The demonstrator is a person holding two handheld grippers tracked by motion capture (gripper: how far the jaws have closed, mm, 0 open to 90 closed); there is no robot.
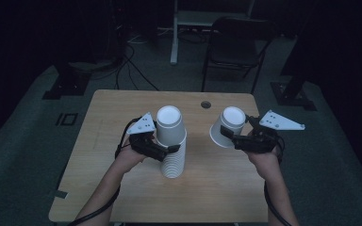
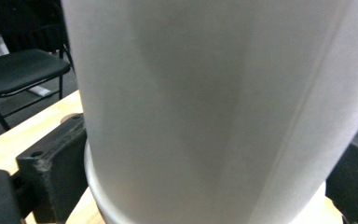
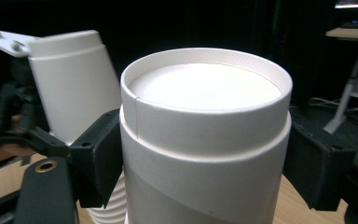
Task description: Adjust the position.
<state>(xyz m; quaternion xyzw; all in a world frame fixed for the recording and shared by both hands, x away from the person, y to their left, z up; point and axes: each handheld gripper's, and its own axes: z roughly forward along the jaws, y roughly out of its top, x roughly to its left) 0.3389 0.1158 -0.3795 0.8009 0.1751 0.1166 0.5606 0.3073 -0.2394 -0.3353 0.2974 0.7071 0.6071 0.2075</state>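
Left gripper (image 1: pixel 172 149) clamps the top cup of the stack (image 1: pixel 172 160), jaws pressed on either side of the wall just above the rolled rims; in the left gripper view the cup wall sits tight between both jaws. The stack stands upside down near the middle of the tabletop (image 1: pixel 122 179), bases up.

Right gripper (image 1: pixel 230 137) holds 1 single cup (image 1: pixel 227 126), also base up, jaws closed on its lower wall. This cup is tilted, off the tabletop, to the right of the stack and apart from it. The right gripper view shows the held cup (image 3: pixel 205 135) close up with the stack (image 3: pixel 74 93) beyond it at left.

Step in hand, as judged: pulling cups off the stack 1 at a time, or setting the freed 1 down.

Notes for doing it well:
- Keep the left grip firm but not crushing; paper wall dents easily.
- Left grip sits on the top cup, so the cups below may lift with it; hold low or steady the stack before the next pull.
- Level the right cup before lowering; a tilted rim lands on 1 edge and tips.
- Set it on bare tabletop well right of the stack.
- Part the right jaws only once the rim rests flat.
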